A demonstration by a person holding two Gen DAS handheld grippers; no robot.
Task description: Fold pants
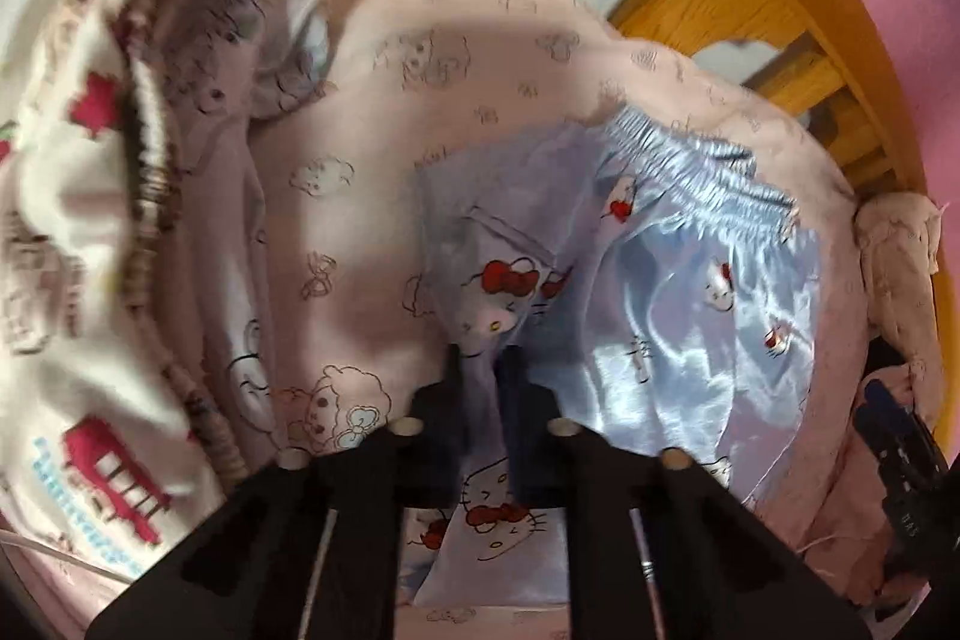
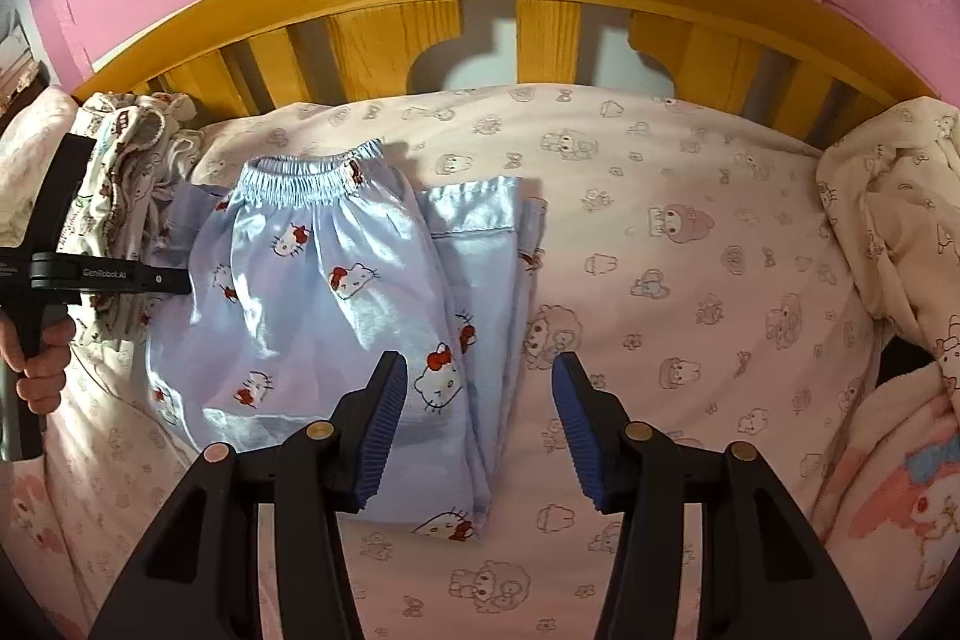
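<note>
Light blue satin pants (image 2: pixel 336 316) with a Hello Kitty print lie folded on the pink bed sheet, elastic waistband (image 2: pixel 300 178) toward the headboard. My right gripper (image 2: pixel 477 382) is open and empty, hovering above the pants' lower right edge. My left gripper (image 1: pixel 485 370) is shut on a fold of the pants (image 1: pixel 630 316) at their left edge. It also shows in the right wrist view (image 2: pixel 177 280), touching the pants' left side.
A wooden slatted headboard (image 2: pixel 420 40) stands behind the bed, with a pink wall above. A white garment with red print (image 1: pixel 72 196) lies piled left of the pants. A cream blanket (image 2: pixel 900 250) lies bunched at the right.
</note>
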